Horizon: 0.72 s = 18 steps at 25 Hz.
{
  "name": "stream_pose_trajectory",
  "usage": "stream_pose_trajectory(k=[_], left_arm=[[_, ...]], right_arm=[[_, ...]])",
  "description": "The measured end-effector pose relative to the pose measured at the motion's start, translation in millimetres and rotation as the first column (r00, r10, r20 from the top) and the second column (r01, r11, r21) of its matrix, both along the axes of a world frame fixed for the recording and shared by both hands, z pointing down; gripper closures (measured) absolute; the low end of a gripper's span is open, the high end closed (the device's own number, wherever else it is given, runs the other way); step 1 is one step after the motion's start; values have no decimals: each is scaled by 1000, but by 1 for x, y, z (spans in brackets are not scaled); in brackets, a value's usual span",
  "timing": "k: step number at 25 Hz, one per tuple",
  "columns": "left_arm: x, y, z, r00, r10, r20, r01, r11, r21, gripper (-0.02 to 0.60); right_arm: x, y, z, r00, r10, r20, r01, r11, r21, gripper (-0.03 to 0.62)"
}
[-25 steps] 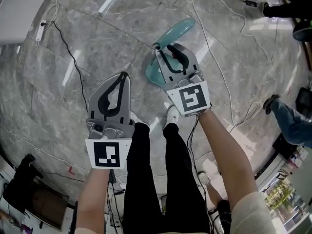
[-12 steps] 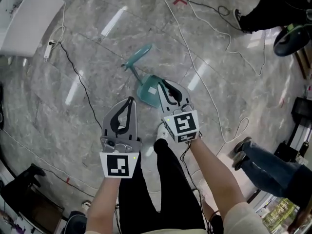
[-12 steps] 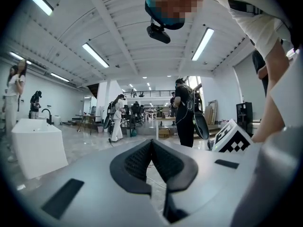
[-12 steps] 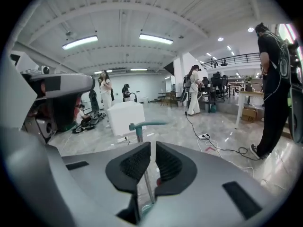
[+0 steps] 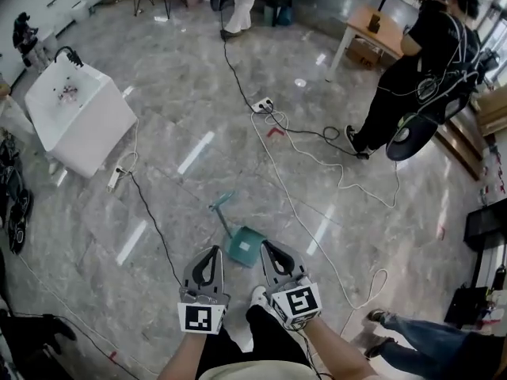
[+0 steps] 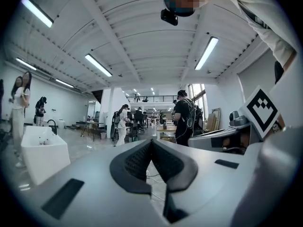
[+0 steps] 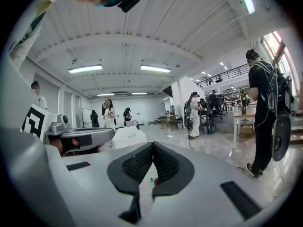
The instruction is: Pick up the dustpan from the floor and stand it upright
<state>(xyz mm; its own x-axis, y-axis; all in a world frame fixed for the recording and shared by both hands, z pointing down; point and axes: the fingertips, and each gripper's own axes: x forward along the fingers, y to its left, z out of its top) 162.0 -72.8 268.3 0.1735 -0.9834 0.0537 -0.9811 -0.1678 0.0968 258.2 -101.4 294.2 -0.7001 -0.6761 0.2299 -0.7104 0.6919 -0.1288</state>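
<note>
The teal dustpan (image 5: 242, 246) rests on the grey marble floor in the head view, its handle (image 5: 222, 205) pointing up and to the left. My left gripper (image 5: 211, 251) is shut and empty, just left of the pan in the picture. My right gripper (image 5: 267, 246) is also shut and empty, at the pan's right edge. Neither touches it. Both gripper views look level across the room and do not show the dustpan; the left gripper (image 6: 151, 143) and right gripper (image 7: 153, 147) have their pads pressed together.
A white wheeled tub (image 5: 75, 117) stands at the left. White cable (image 5: 305, 212) and black cable (image 5: 154, 228) trail across the floor from a power strip (image 5: 262, 105). A person in black (image 5: 420, 70) stands at the upper right by a wooden table (image 5: 372, 24); another's legs (image 5: 412, 351) are at the lower right.
The head view has lifted and now takes in much more of the room. Both grippers have drawn back from the dustpan, still shut. The dustpan stays on the floor.
</note>
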Motion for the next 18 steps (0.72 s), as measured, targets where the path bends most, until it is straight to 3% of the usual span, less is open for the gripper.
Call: stream_pose_trajectory(k=[4,11,15,18], left_arm=[[-11,35,-38,997,38,72,-38,999,3,571],[-49,121,-93,989,121,85,-129,987,97,571],[-69,190,-80,977,184,110,-183,983,-22,571],[-82,216,-74,975,190,115,-188,982,-33,571]], right_arm=[[-6,27,-43,999,43,27,-44,998,44,577],[-32,96,-95,983,158,89,-166,982,92,577],[-46,145,-107,969,220,116,-230,970,82,577],[-56,174,-112,968,227,105,-237,967,90,576]])
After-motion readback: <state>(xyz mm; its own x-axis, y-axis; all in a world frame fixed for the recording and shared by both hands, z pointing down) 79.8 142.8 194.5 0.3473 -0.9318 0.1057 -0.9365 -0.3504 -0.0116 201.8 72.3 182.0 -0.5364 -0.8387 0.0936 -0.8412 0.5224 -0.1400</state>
